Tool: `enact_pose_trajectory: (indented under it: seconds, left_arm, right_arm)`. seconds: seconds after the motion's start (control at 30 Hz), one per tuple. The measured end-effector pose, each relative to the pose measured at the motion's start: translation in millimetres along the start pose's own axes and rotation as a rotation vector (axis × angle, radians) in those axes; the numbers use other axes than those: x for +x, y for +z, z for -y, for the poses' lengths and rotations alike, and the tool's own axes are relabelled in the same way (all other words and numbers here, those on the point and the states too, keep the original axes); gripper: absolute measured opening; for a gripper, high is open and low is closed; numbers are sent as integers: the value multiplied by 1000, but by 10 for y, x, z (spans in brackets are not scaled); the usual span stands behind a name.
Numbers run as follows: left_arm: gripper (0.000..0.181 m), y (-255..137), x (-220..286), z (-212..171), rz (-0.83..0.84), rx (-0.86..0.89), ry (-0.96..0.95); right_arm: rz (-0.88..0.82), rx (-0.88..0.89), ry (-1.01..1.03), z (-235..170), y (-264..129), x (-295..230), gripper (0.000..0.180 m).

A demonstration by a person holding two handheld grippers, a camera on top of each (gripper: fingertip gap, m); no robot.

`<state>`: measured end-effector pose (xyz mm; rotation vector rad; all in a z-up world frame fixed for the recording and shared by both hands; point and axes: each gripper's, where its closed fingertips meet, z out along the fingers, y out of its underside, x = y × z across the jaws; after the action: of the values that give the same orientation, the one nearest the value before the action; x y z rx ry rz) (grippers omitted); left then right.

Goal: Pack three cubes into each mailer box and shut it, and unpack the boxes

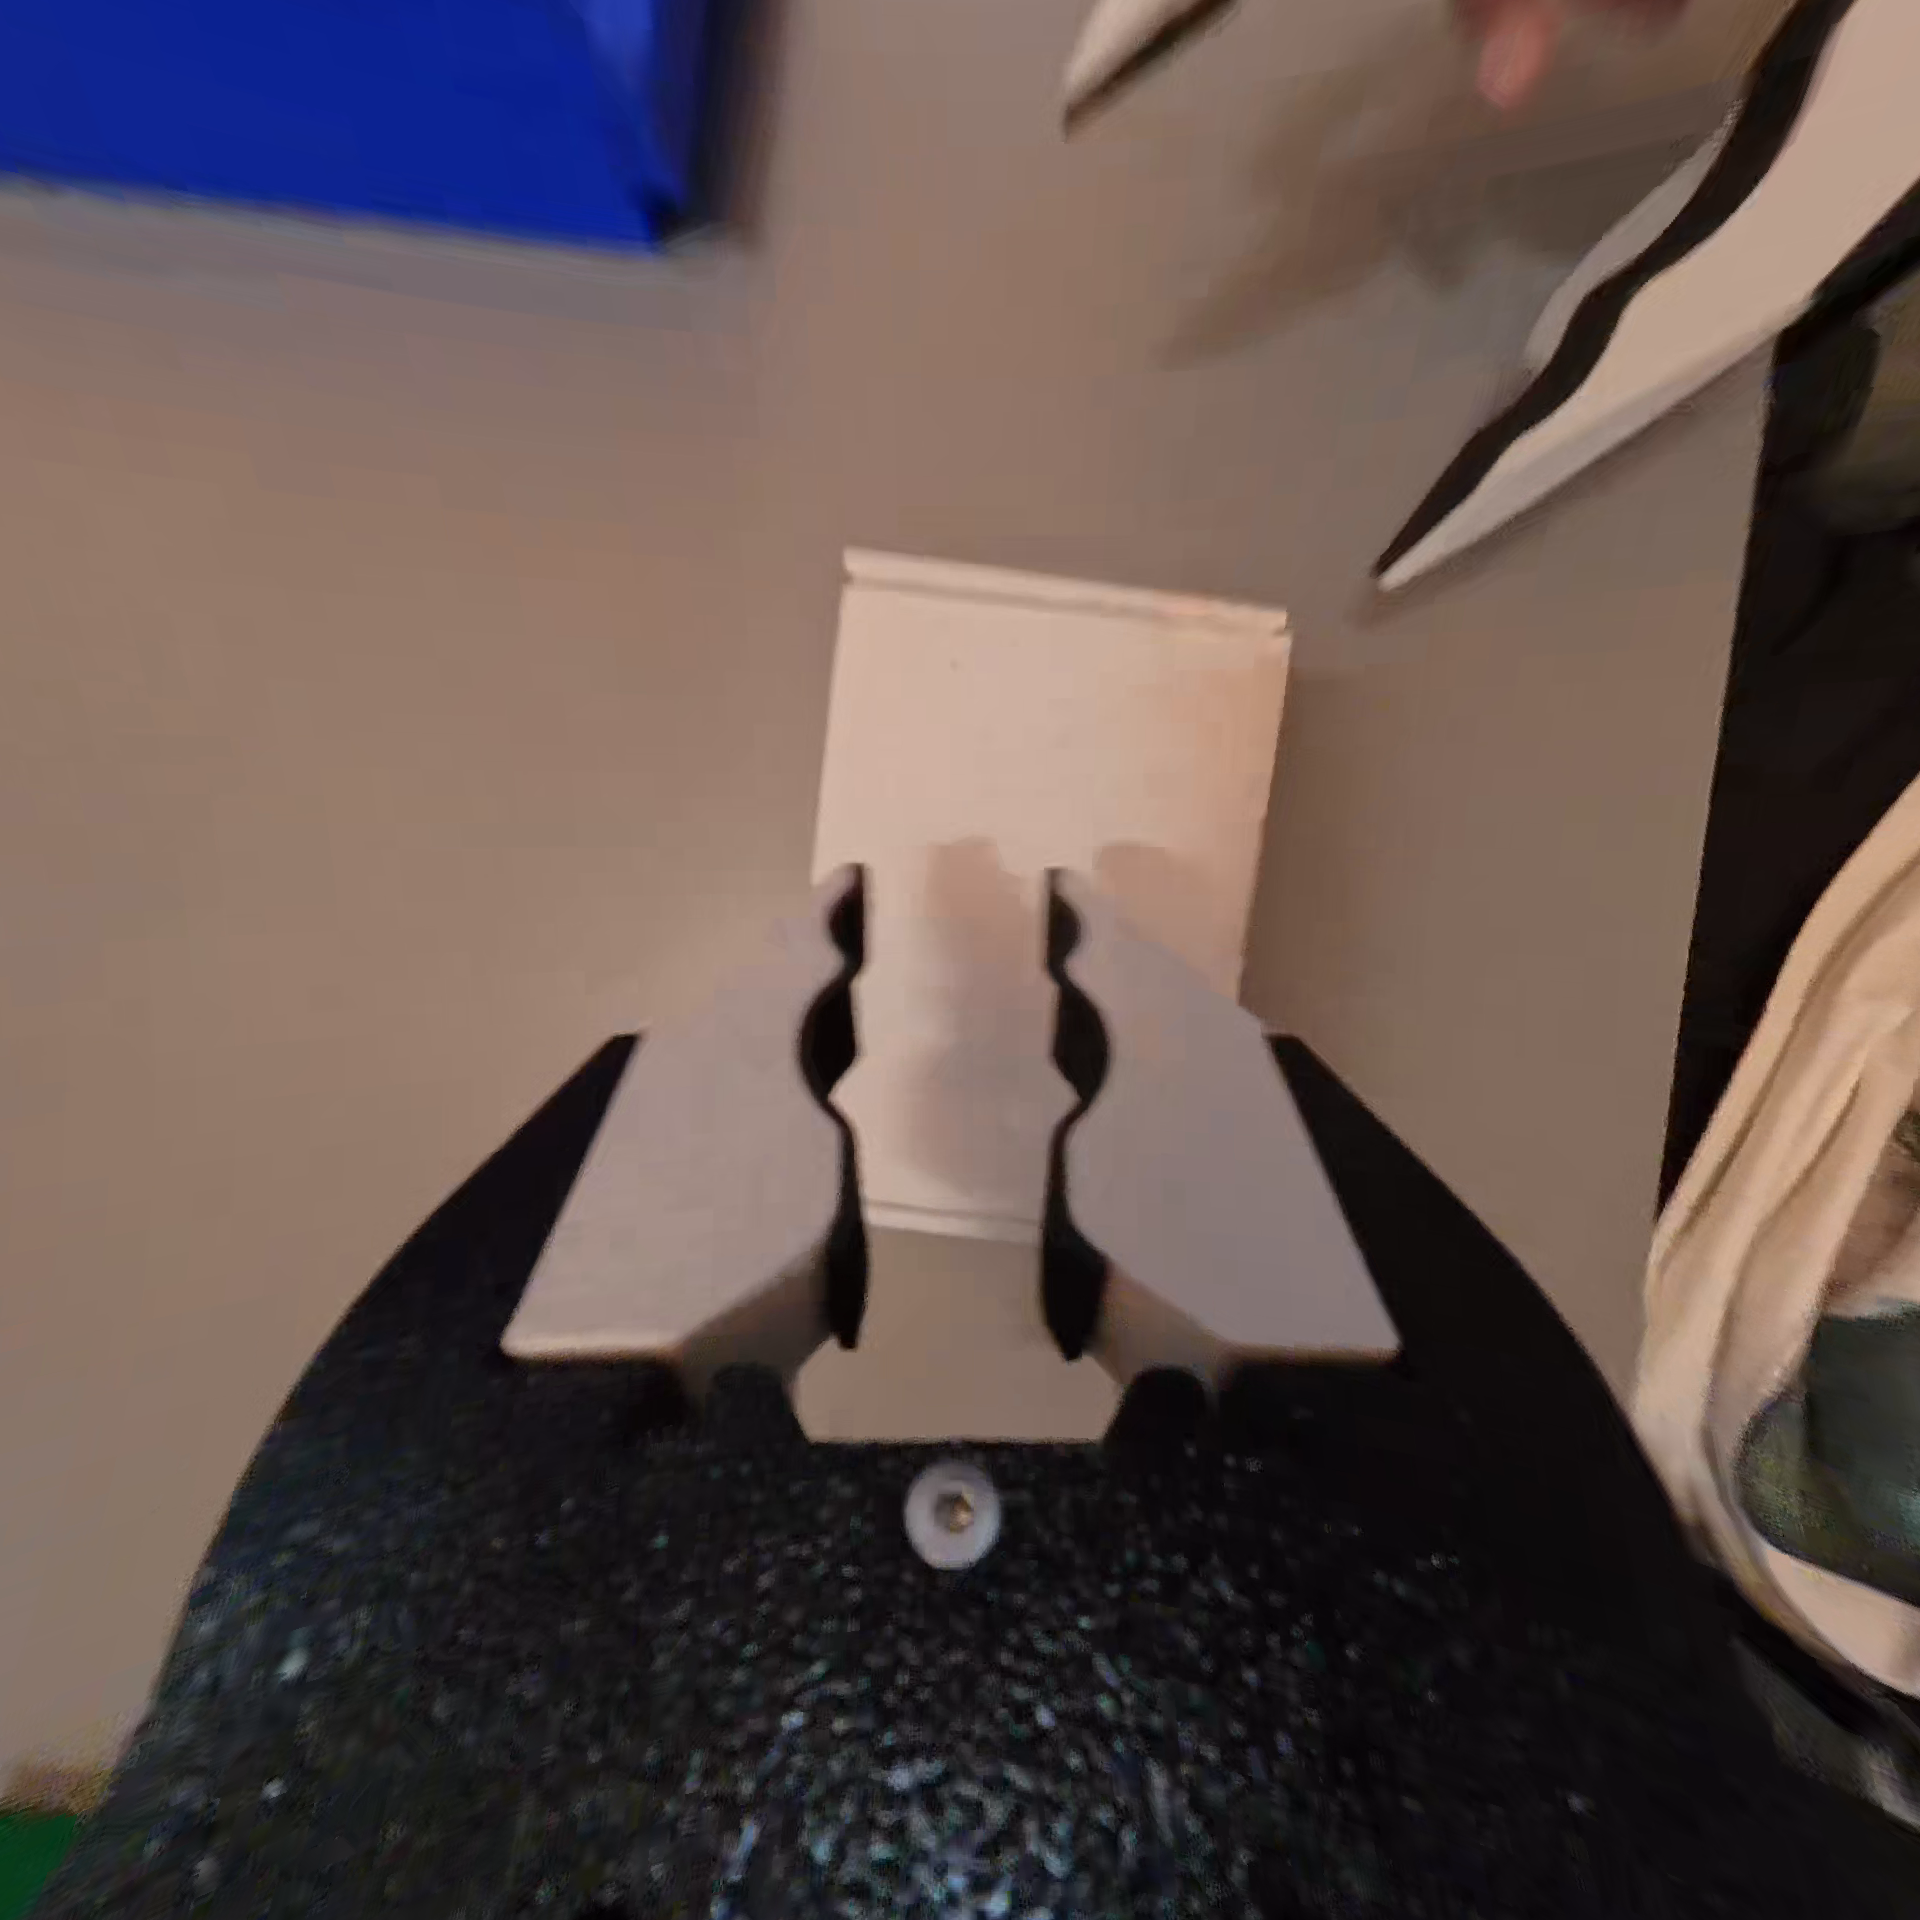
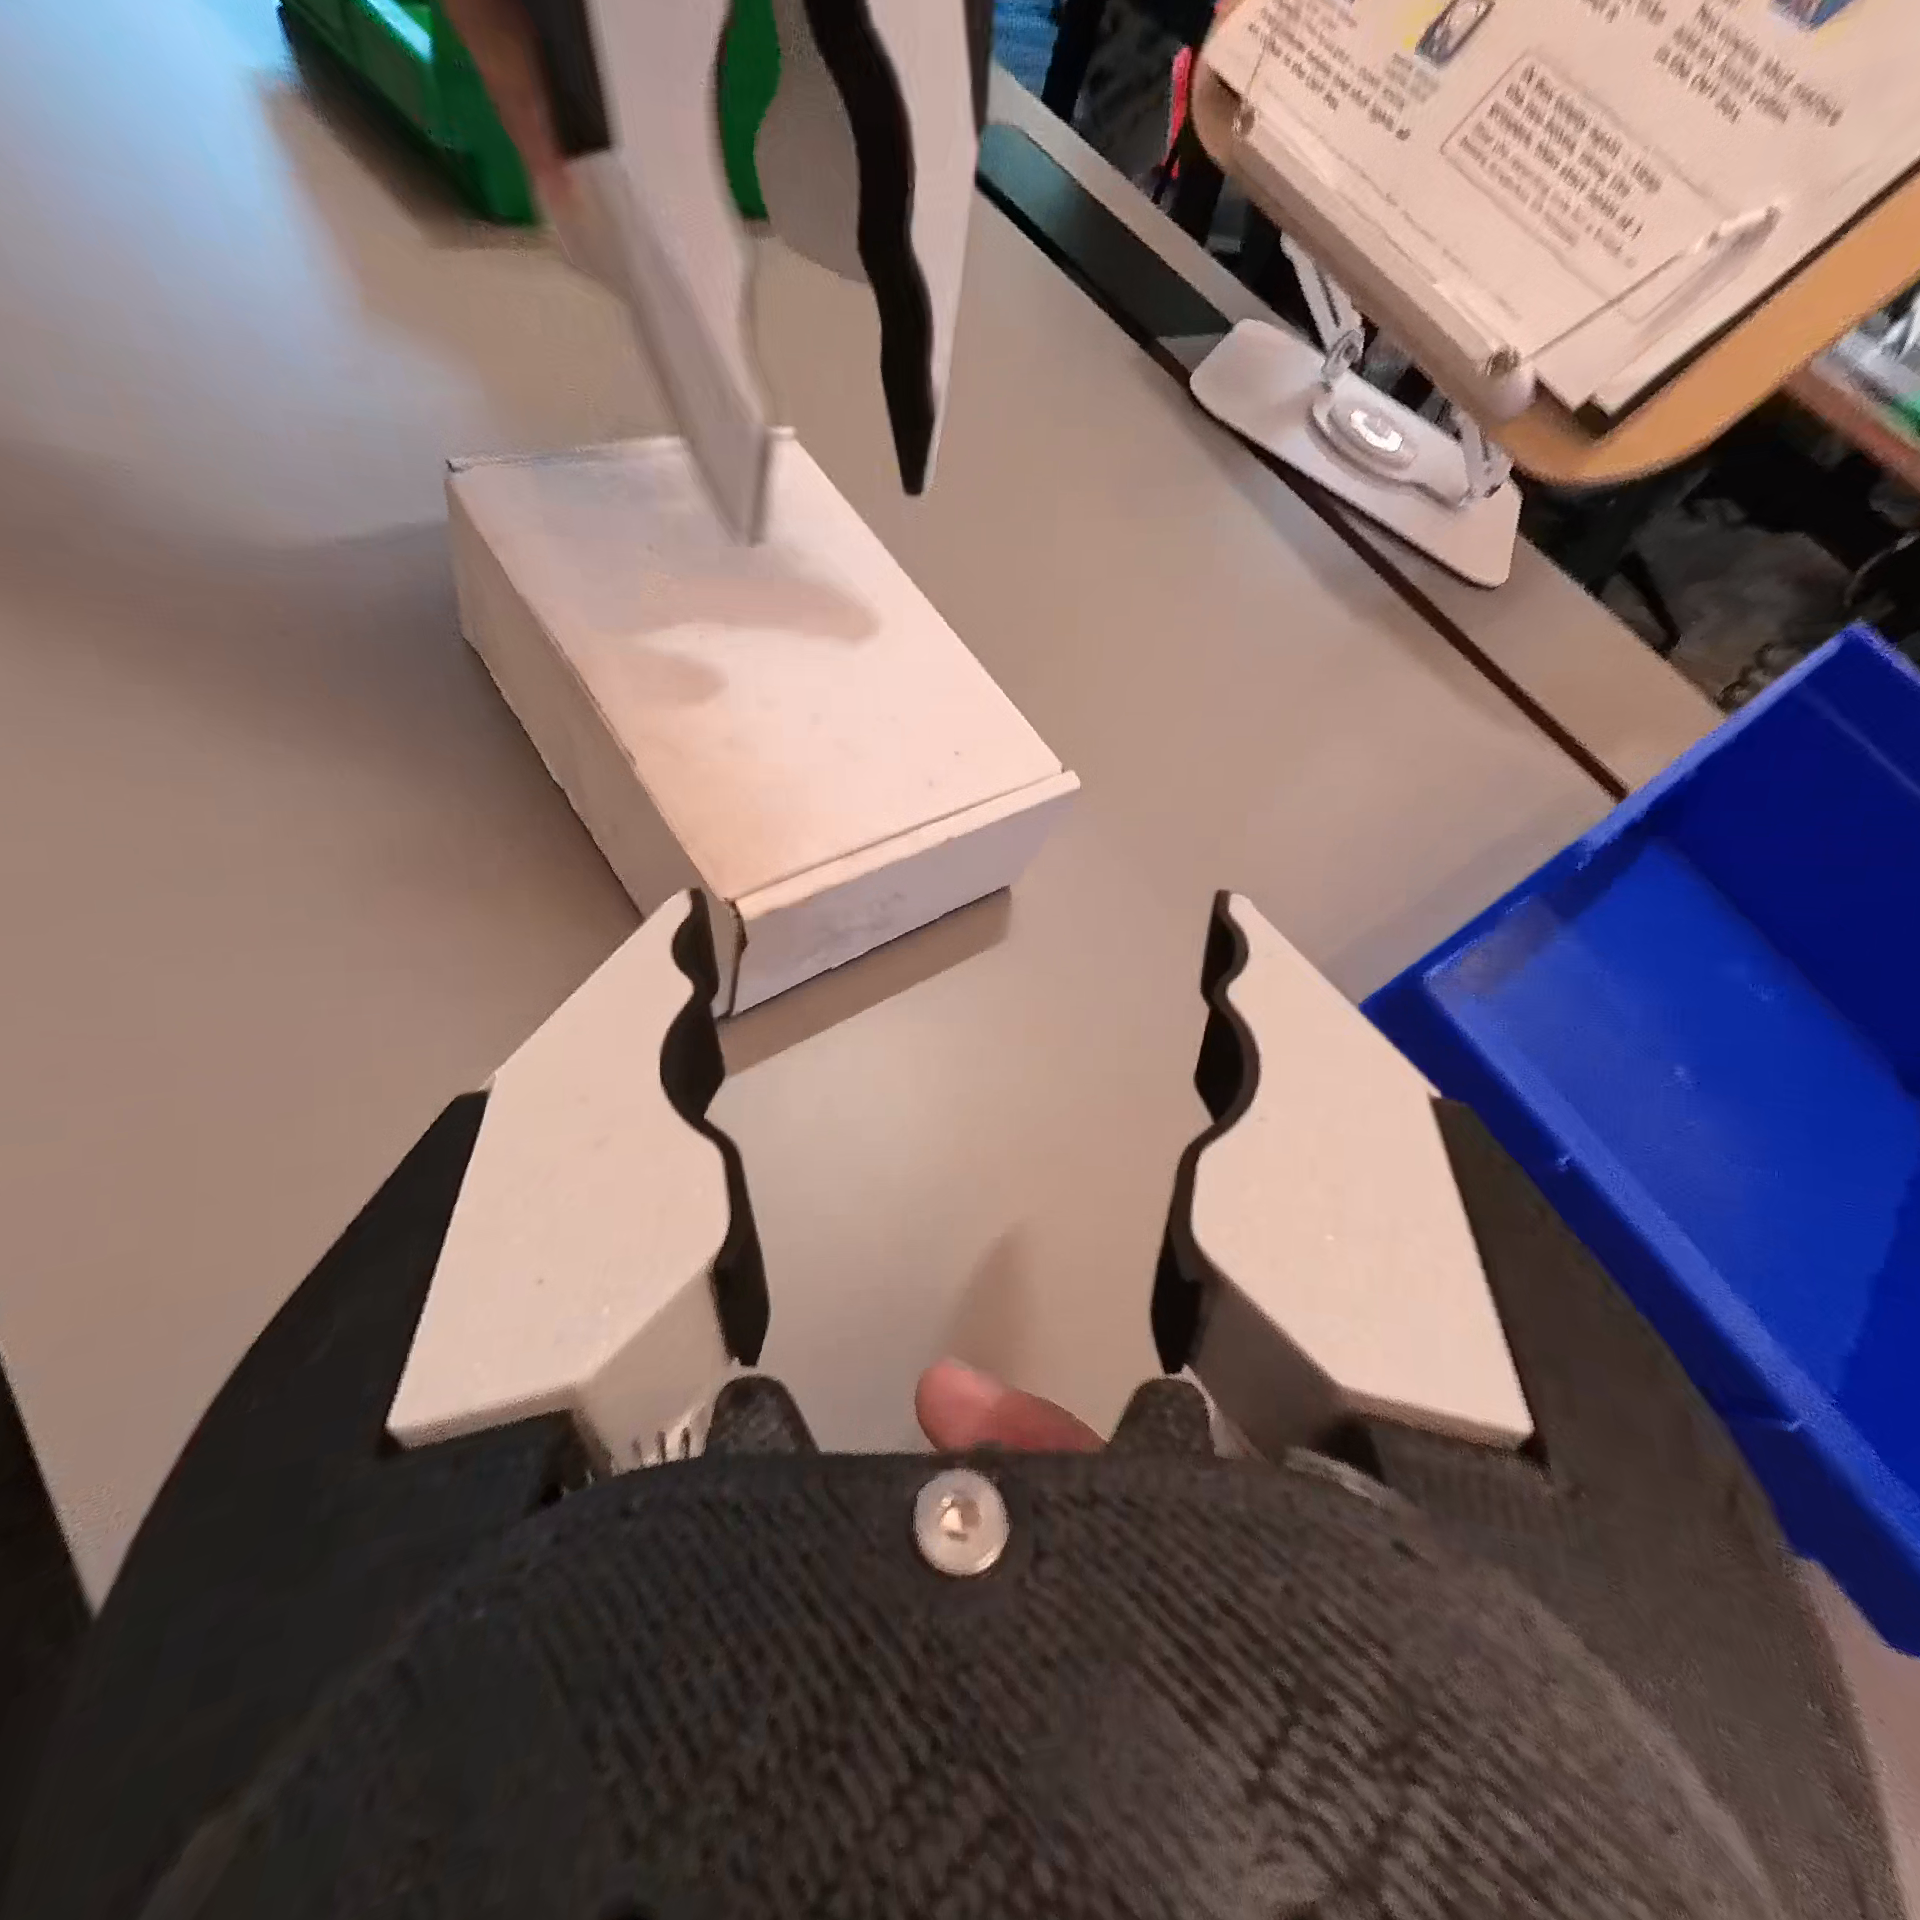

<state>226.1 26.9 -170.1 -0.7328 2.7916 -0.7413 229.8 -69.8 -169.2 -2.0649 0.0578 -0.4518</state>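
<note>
A white mailer box (image 2: 769, 686) lies shut on the grey table (image 2: 260, 831). No cubes show. My left gripper (image 1: 954, 883) is open with a narrow gap and empty, and points down at the box (image 1: 1049, 717). In the right wrist view the left gripper (image 2: 831, 499) comes down from the top, with one fingertip (image 2: 748, 509) at the far end of the lid. My right gripper (image 2: 958, 914) is wide open and empty, just in front of the box's near corner. It also shows blurred in the left wrist view (image 1: 1226, 353), at the top right.
A blue bin (image 2: 1683, 1122) stands close on the right of my right gripper; it also shows in the left wrist view (image 1: 312, 94). A green bin (image 2: 416, 114) stands at the far left. A document stand (image 2: 1382, 436) sits past the table's right edge. A person's clothing (image 1: 1787, 1195) is at the right.
</note>
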Motion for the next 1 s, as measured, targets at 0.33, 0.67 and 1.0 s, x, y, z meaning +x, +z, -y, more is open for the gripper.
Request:
enact_pose_trajectory:
  seconds: [0.33, 0.67, 1.0]
  left_arm:
    - [0, 164, -122, 28, -358, 350, -378]
    - [0, 302, -291, -131, -429, 265, -509]
    - [0, 335, -495, -134, -372, 273, -534]
  right_arm:
    - [42, 154, -318, 275, 97, -359, 57]
    - [-2, -118, -704, -98, 384, -519, 90]
    - [-324, -239, -959, -133, 648, -65, 88]
